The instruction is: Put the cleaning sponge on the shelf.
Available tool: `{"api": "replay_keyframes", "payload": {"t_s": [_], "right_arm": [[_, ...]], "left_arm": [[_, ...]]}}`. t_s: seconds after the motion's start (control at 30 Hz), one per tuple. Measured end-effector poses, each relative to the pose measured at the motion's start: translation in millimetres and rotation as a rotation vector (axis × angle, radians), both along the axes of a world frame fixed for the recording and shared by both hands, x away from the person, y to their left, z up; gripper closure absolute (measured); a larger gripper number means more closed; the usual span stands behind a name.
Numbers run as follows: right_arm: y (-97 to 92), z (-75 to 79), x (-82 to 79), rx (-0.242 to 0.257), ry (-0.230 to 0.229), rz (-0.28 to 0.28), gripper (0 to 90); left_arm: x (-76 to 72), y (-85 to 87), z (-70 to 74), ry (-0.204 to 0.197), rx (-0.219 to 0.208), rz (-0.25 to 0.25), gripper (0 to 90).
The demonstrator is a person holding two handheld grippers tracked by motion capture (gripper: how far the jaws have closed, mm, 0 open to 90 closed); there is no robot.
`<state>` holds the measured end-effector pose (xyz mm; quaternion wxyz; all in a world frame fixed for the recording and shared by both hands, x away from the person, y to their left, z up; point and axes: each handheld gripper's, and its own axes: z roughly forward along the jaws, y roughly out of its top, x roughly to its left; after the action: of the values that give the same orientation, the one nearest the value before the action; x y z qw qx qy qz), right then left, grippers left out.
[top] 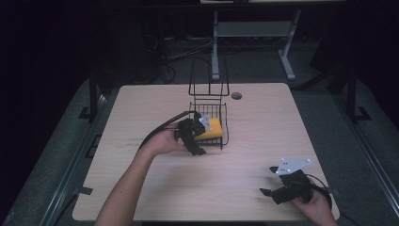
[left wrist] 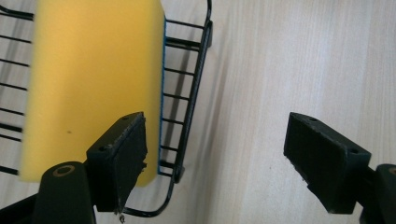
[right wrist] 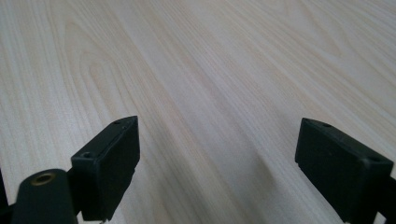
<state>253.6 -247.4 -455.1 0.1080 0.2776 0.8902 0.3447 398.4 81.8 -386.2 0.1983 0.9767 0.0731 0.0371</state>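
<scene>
Near the centre of the tabletop (top: 141,108), a black wire basket (top: 224,123) stands with a tall wire handle frame rising at its 12 o'clock side. Inside it lies a yellow sponge (top: 211,129), which the left gripper view shows to have a thin blue layer along one edge, resting flat on the basket's wire floor and close against the wire wall.

At the basket's 8 o'clock edge, the left gripper (top: 190,136) is held by the person's left hand (top: 162,142), its cable trailing back over the wrist. Its jaws stand spread wide and grasp nothing. From its own camera, one jaw sits over the near end of the sponge, within the basket's rim, while the other jaw is out over bare wood well outside the basket wall; whether the first jaw touches the sponge cannot be told.

Down at 5 o'clock on the tabletop, well apart from the basket, the right gripper (top: 268,181) rests in the person's right hand (top: 315,205), the grey plate on top. Its jaws are likewise parted, with bare wood grain between them.
</scene>
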Motion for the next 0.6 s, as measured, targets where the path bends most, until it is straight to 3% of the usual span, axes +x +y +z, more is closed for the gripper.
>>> {"api": "replay_keyframes", "payload": {"t_s": [0.4, 0.6], "right_arm": [[-1.6, 0.2, -0.4, 0.007, 0.000, -0.014, 13.7], [-1.5, -0.3, -0.2, 0.004, 0.000, -0.012, 13.7]], "left_arm": [[-13.7, 5.1, -5.4, 0.011, -0.001, 0.002, 20.7], [-19.0, 7.1, -6.5, 0.007, 0.021, -0.006, 20.2]]}}
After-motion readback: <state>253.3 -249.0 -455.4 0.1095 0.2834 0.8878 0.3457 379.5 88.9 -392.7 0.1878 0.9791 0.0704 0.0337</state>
